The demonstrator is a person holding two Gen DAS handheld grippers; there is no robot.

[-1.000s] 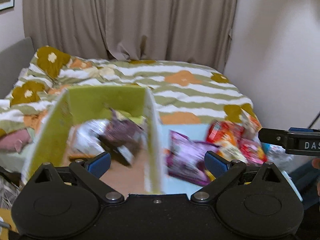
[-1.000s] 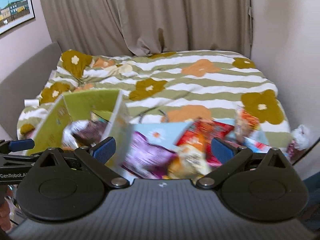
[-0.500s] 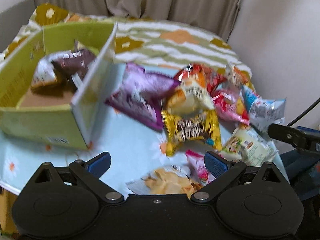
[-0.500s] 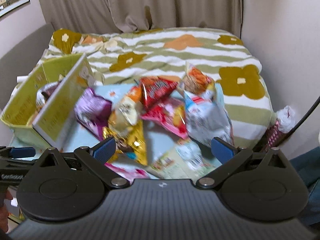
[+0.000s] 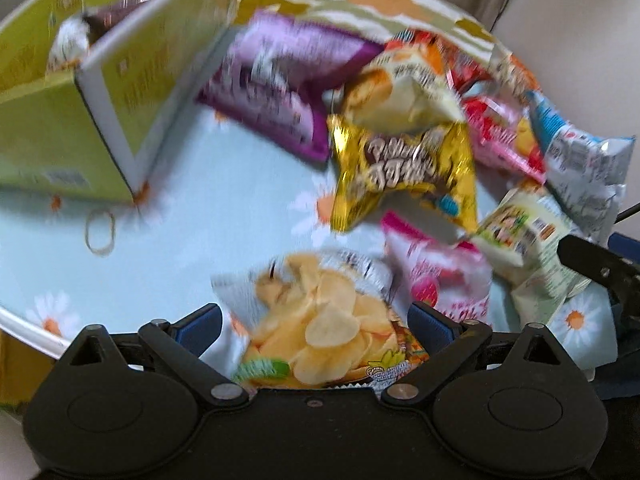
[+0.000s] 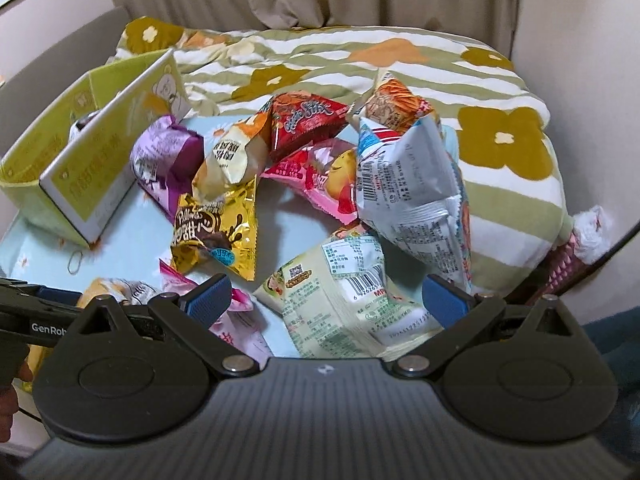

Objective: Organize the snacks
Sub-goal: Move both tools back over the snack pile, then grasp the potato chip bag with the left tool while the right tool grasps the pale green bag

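Note:
My left gripper (image 5: 316, 326) points down over a potato chip bag (image 5: 312, 296). The bag lies between its blue pads, the jaws are closing, and no pad visibly presses on it. My right gripper (image 6: 326, 298) hangs open above a pale green snack bag (image 6: 332, 292). A heap of snacks lies on the table: a gold bag (image 5: 404, 168), a purple bag (image 5: 280, 88), a pink bag (image 5: 444, 280), a red bag (image 6: 304, 120) and a white-and-blue bag (image 6: 408, 184). A yellow-green box (image 5: 112, 92) at the left holds a few packets.
The table carries a pale blue daisy cloth (image 5: 200, 220), and its near edge (image 5: 24, 328) runs at lower left. A rubber band (image 5: 100, 232) lies near the box. Behind the table is a bed with a flowered duvet (image 6: 400, 60). A wall stands close on the right.
Both grippers have dropped toward the table and tipped downward. The box has slid to the upper left of both views. The chip bag now lies between the left pads.

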